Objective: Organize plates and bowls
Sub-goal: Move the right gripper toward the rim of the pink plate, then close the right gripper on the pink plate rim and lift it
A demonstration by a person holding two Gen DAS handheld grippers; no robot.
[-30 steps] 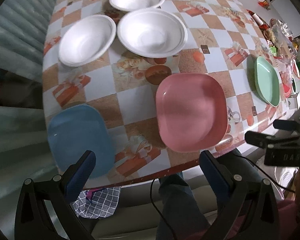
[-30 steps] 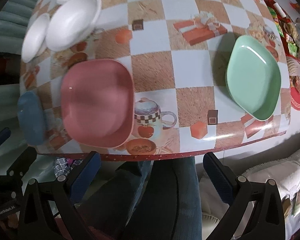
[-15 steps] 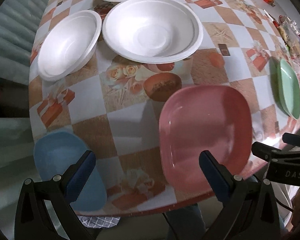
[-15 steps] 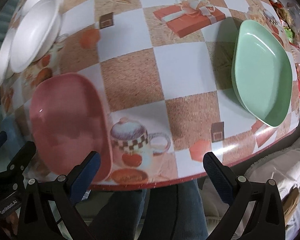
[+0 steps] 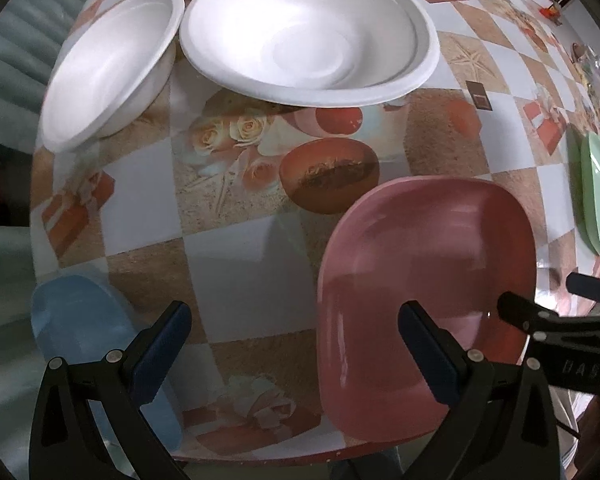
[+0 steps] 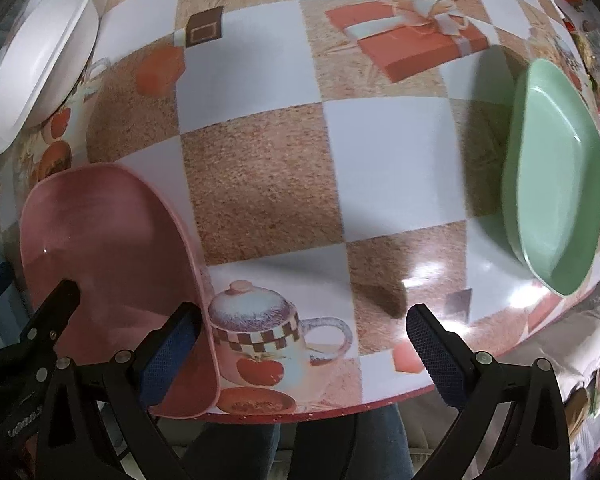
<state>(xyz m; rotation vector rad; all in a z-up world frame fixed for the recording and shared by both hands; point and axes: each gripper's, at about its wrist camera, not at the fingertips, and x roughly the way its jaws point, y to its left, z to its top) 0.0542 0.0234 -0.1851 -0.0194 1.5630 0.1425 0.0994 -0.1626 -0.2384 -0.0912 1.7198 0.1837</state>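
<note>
**Plates and bowls spread over the patterned worktop**

The pink plate (image 5: 424, 292) lies at the near edge of the worktop (image 5: 228, 256), with the blue plate (image 5: 80, 320) near the left corner and the green plate (image 6: 556, 200) well apart to the right. Two white bowls sit farther back: a large bowl (image 5: 308, 32) and a smaller bowl (image 5: 108, 64) just beside it on the left.

The left gripper (image 5: 296, 344) hovers over the near edge, jaws wide apart and holding nothing; its right finger overlaps the pink plate. The right gripper (image 6: 300, 344) also has its jaws spread wide and empty, over a printed teapot, its left finger above the pink plate's rim.
</note>
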